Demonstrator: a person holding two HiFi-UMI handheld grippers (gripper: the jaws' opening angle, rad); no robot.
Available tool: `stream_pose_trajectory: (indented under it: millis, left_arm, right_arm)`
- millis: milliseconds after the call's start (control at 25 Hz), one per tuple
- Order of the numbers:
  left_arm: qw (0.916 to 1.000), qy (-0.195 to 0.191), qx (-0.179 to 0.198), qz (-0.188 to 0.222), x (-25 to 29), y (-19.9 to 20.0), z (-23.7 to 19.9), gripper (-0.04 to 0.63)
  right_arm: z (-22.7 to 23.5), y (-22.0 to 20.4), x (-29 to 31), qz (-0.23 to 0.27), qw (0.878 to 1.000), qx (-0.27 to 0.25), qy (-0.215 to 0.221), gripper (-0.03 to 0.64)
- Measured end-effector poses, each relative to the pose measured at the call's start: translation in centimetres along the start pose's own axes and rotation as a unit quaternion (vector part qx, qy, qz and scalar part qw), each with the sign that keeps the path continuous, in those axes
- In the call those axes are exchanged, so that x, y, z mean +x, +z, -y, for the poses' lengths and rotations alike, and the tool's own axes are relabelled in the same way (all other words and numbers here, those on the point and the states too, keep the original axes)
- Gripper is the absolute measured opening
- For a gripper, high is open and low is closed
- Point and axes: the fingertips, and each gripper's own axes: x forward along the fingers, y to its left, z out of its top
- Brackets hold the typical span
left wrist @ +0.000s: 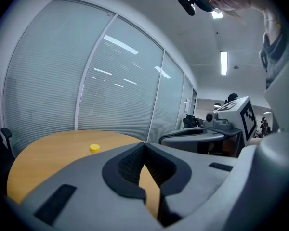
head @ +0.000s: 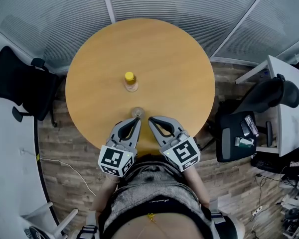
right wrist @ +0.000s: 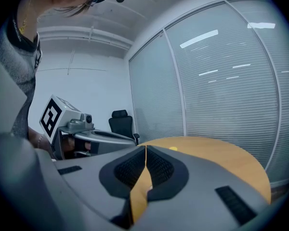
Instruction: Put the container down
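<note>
Left gripper (left wrist: 144, 147): jaws pressed together, nothing between them. Right gripper (right wrist: 145, 149): likewise clenched on nothing. Both tips hover at the 6 o'clock edge of the round light-wood table (head: 179, 59). A small clear object (head: 137, 112) sits just beyond the tips; I can't identify it. The clear yellow-capped bottle (head: 130, 81), which I take as the container, stands upright near table centre, at 12 o'clock from me, apart from both grippers. Risk: a forward reach would sweep the tips into the clear object and topple it.
</note>
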Motion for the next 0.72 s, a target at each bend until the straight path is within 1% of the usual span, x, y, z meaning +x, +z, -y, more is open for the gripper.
stream_pose_trajectory:
  millis: [160,360,600,720]
  left_arm:
    - [0.9999,-0.004,0.011,0.002,0.13,0.22,0.48,0.02]
    - [1.0,-0.008,0.002,-0.001,0.28,-0.02,0.79,0.02]
    - [0.9999,-0.009,0.006,-0.004,0.35,-0.25,0.81,0.02]
    - [0.9999,-0.007,0.007,-0.004,0.4,-0.28,0.71,0.02]
  right_arm:
    - [-0.01,0.0,0.03,-0.002,1.0,0.0,0.0,0.025]
    - [0.04,-0.13,-0.02,-0.005,1.0,-0.002,-0.002,0.025]
    - [-0.1,-0.95,-0.13,-0.021,1.0,-0.003,0.004,0.024]
    - [-0.18,-0.84,-0.03,-0.021,1.0,-0.004,0.006,0.024]
